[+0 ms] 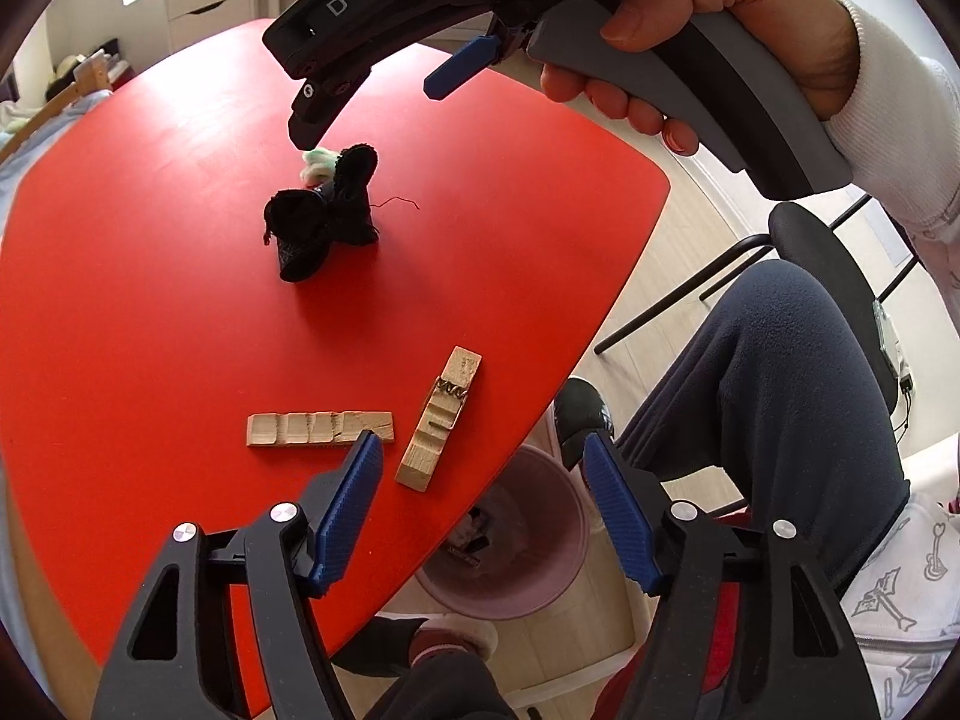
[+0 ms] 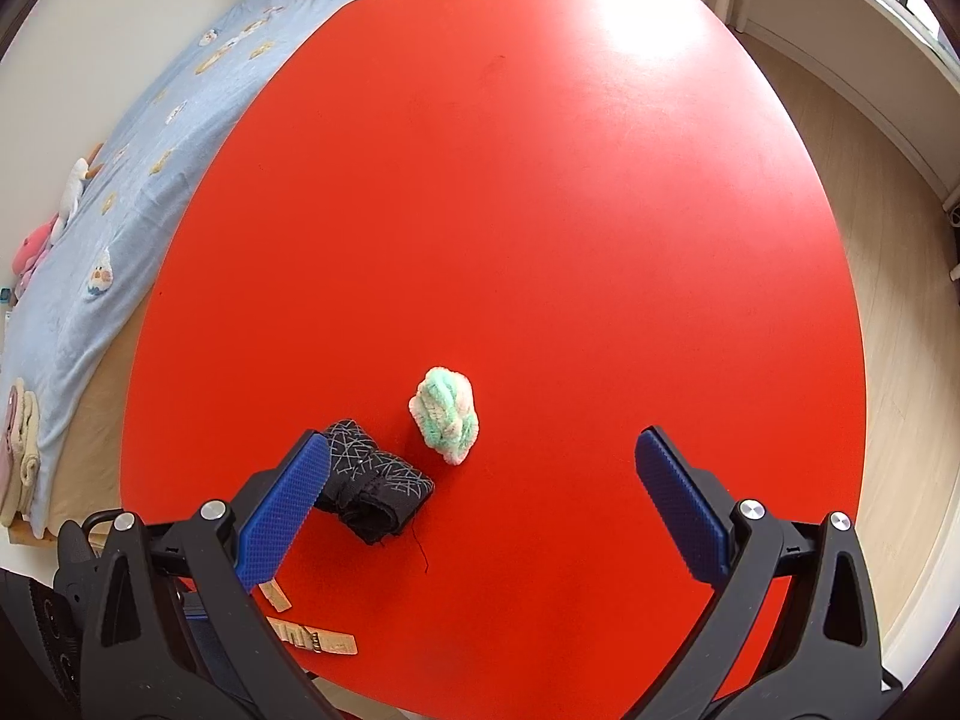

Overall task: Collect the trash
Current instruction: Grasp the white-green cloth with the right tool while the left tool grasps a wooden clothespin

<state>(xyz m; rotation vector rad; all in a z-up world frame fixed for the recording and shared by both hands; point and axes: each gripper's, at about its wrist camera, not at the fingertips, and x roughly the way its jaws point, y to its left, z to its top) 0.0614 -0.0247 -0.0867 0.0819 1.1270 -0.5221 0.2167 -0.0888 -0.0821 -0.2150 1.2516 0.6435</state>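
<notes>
While the left gripper (image 1: 483, 450) is hovering over the red table's (image 1: 150, 300) edge with jaws spread and empty, two wooden clothespin halves (image 1: 321, 429) are lying just ahead, and the right gripper (image 2: 480, 480), wide open, is hanging above the black fabric scrap (image 2: 375, 483) and fuzzy green yarn wad (image 2: 445, 414)

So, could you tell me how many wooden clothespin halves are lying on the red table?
2: a flat clothespin half by the left gripper, and a spring clothespin half nearer the table edge. None seem hidden.
</notes>
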